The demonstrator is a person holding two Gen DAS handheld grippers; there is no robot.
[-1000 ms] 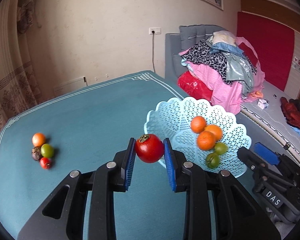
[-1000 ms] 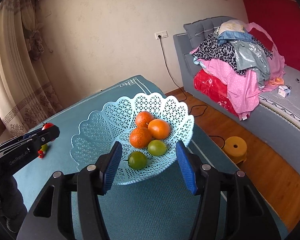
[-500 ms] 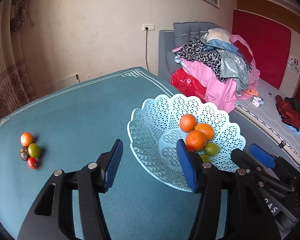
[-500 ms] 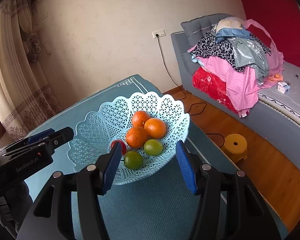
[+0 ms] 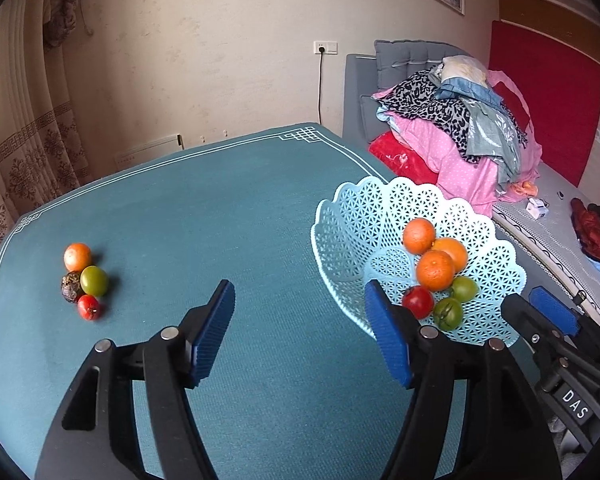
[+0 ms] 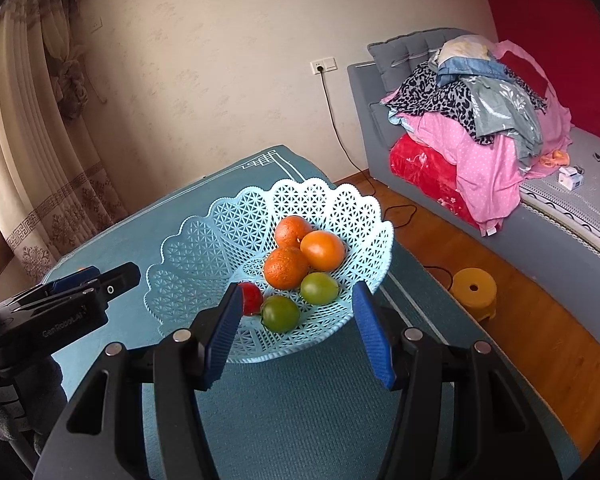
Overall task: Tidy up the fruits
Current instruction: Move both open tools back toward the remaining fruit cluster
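A light blue lattice basket (image 5: 380, 208) (image 6: 204, 248) stands on the teal table (image 5: 220, 200) at its right side. It holds three oranges (image 5: 435, 270), two green fruits (image 5: 448, 312) and a red tomato (image 5: 418, 301) (image 6: 252, 298). My left gripper (image 5: 300, 300) hovers over the cloth just left of the basket, its jaws opening with nothing between them. My right gripper (image 6: 296, 300) stands open in front of the basket, holding nothing. Far left on the table lie an orange (image 5: 77, 257), a green fruit (image 5: 94, 280), a dark fruit (image 5: 70, 286) and a small red one (image 5: 88, 307).
A grey sofa piled with clothes (image 6: 480, 100) stands beyond the table's right edge. On the wooden floor beside the table sits a yellow stool (image 6: 474, 290). Curtains (image 5: 20, 140) hang at the left. Bare cloth lies between the loose fruits and the basket.
My left gripper let go of the red tomato, which now lies in the basket. Its jaws have spread wide and it has shifted left of the basket. The right gripper has stayed put.
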